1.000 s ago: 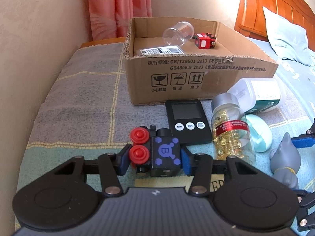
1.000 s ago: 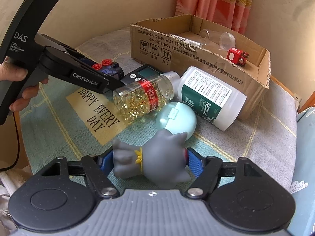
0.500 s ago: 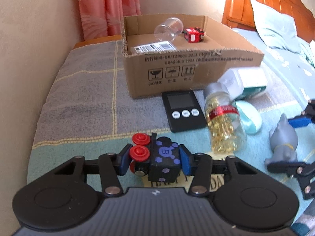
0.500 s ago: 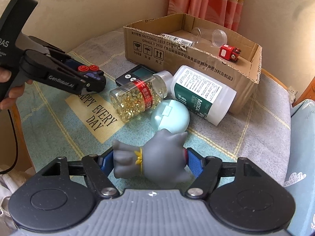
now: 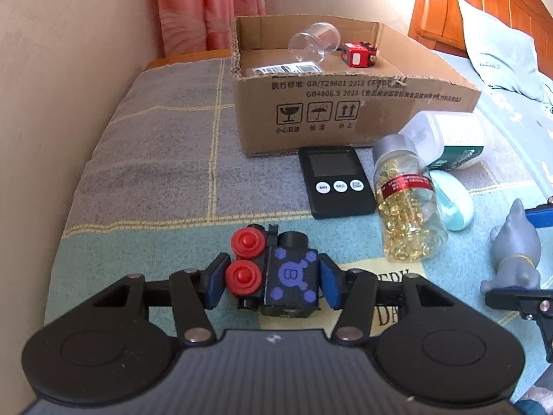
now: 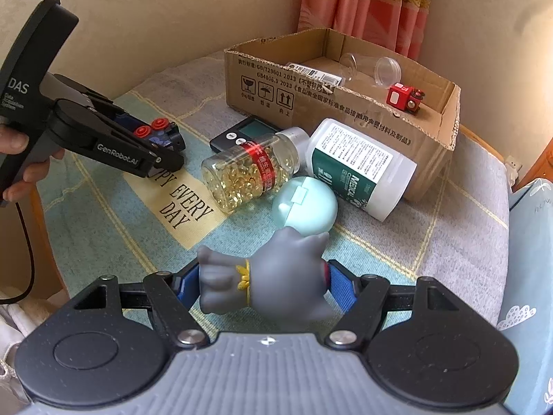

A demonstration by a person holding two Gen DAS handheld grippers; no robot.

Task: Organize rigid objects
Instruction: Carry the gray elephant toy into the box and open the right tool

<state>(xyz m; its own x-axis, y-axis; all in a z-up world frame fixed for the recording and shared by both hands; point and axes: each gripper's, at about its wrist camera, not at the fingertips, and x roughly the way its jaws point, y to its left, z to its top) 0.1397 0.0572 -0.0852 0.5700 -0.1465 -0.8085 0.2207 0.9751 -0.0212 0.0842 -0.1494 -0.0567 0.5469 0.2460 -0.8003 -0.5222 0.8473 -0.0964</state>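
Between my left gripper's fingers sat the black toy block with red wheels, resting on the bed's checked blanket; those jaws were opening, with gaps showing at both blue pads. My right gripper had its fingers clamped on the grey cat figure, just above the blanket. Under both sets of fingers ran a cream patch printed "HAPPY EVERY DAY". Just past the right fingers lay a mint round case, a jar of yellow capsules and a white bottle, all on their sides and touching. Beyond the left fingers lay a black timer. Farther on stood the open cardboard box, holding a clear cup and a small red toy. Behind it hung pink curtains against a beige wall, with a wooden headboard and a pillow off to the right.
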